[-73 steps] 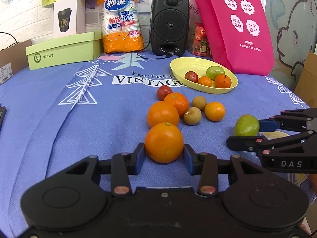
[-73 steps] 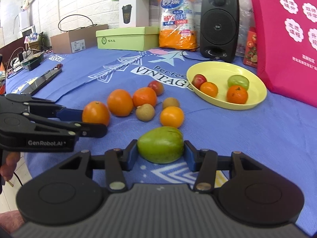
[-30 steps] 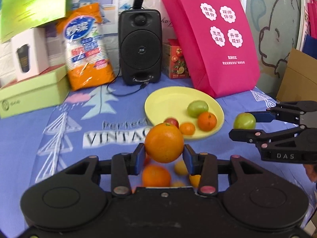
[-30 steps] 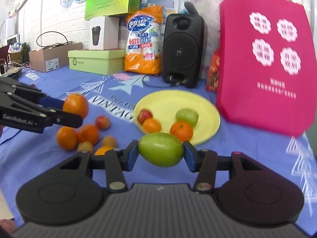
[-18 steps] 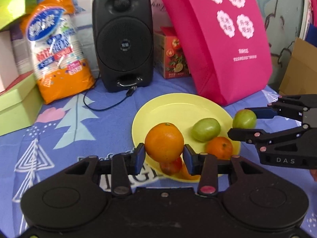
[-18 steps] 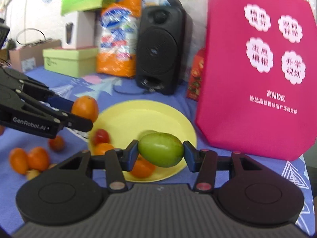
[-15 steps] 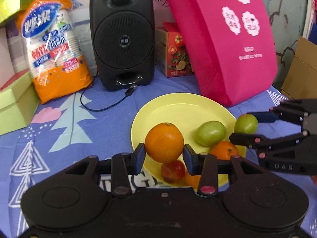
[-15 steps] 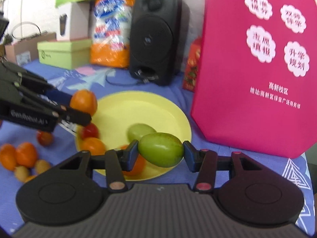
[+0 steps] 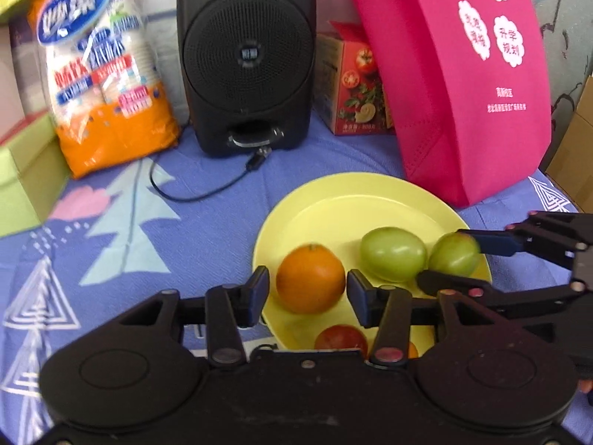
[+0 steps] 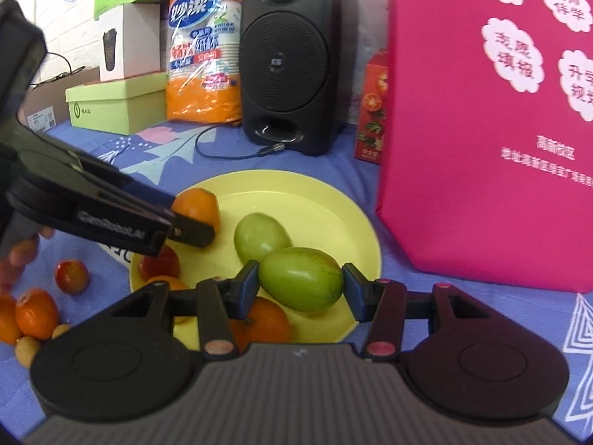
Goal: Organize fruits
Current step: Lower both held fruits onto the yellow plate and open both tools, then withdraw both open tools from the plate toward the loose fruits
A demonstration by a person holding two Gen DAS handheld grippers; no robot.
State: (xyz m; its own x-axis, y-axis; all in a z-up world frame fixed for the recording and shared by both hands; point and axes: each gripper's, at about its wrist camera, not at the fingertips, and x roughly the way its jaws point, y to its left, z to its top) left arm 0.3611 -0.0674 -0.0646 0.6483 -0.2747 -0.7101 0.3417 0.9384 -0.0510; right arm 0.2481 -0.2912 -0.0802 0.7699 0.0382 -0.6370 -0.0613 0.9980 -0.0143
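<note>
My left gripper (image 9: 308, 291) is over the near left part of the yellow plate (image 9: 355, 200). Its jaws stand a little apart from the orange (image 9: 310, 279) between them. My right gripper (image 10: 300, 284) is shut on a green mango (image 10: 301, 284) just above the plate's (image 10: 296, 193) right side. It also shows in the left wrist view (image 9: 454, 254). Another green fruit (image 9: 393, 254), a red fruit (image 9: 341, 337) and a small orange (image 10: 267, 320) lie on the plate.
A black speaker (image 9: 246, 55), a pink bag (image 9: 459, 74), a red carton (image 9: 352, 85) and an orange cup pack (image 9: 103, 74) stand behind the plate. Several loose fruits (image 10: 37, 311) lie on the blue cloth left of it.
Both grippers have dropped lower over the plate. The left jaws have opened slightly off the orange. The mango has come down beside the green fruit.
</note>
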